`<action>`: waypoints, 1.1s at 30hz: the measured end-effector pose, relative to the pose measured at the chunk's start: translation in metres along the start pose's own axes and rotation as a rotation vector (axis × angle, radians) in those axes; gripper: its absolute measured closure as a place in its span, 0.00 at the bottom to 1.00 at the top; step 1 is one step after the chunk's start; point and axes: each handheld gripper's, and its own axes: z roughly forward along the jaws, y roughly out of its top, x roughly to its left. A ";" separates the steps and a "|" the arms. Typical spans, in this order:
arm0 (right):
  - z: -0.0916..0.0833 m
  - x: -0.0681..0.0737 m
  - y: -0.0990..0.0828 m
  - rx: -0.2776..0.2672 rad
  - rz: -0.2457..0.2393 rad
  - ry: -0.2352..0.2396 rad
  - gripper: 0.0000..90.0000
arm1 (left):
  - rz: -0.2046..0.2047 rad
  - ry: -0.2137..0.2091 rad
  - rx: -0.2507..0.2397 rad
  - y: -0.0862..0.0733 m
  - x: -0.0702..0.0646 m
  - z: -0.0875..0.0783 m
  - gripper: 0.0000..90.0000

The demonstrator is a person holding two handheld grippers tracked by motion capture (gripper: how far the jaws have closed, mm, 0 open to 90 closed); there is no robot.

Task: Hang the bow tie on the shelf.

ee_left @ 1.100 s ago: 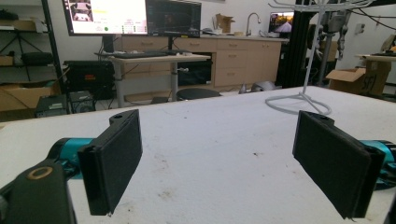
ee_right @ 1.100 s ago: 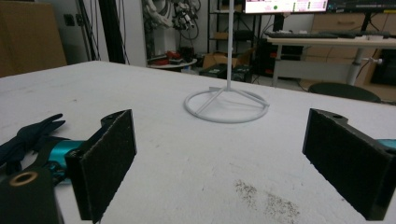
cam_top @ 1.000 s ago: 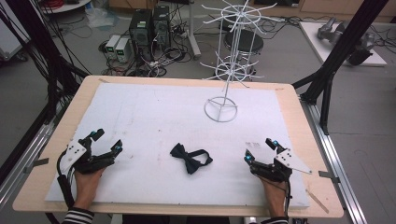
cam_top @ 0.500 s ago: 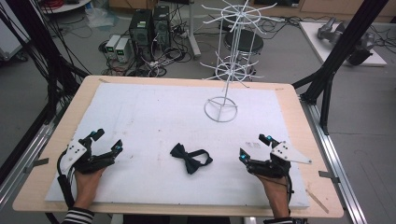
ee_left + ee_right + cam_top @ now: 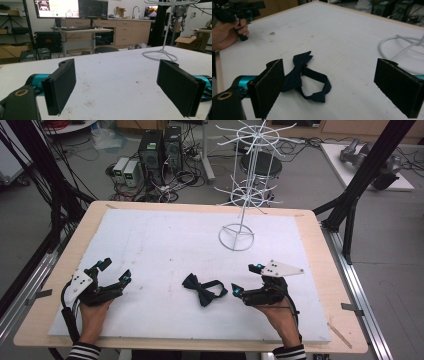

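Observation:
A dark navy bow tie [image 5: 203,289] with its neck strap looped lies flat on the white mat near the front middle. My right gripper [image 5: 246,280] is open just right of it, jaws pointing at it. In the right gripper view the bow tie [image 5: 306,77] lies low between the spread jaws, close to the left pad [image 5: 268,87]. My left gripper [image 5: 115,271] rests open at the front left with nothing between its pads [image 5: 61,85]. A white wire rack [image 5: 239,195] stands at the back right; its base ring [image 5: 160,55] appears in the left gripper view.
The white mat [image 5: 165,240] covers a wooden table [image 5: 75,227]. Black frame legs [image 5: 350,205] stand at the table's right side. Computers and cables [image 5: 150,157] sit on the floor behind. The other hand [image 5: 227,30] holding its gripper appears at the right gripper view's top left.
My right gripper has moved left and slightly forward toward the bow tie. The left gripper and the bow tie have stayed still.

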 end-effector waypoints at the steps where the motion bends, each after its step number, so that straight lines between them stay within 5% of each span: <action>1: 0.003 0.001 0.002 0.018 -0.005 0.012 0.10 | 0.000 0.000 0.000 0.000 0.000 0.000 0.18; 12: 0.035 0.020 0.013 0.164 -0.061 0.135 0.15 | 0.002 0.001 0.000 0.000 0.000 0.000 0.18; 21: 0.053 0.025 0.013 0.260 -0.064 0.167 0.17 | 0.001 0.002 -0.001 0.000 0.000 0.000 0.18; 33: 0.069 0.031 0.013 0.375 -0.052 0.209 0.34 | 0.001 0.003 -0.001 0.000 0.000 0.000 0.18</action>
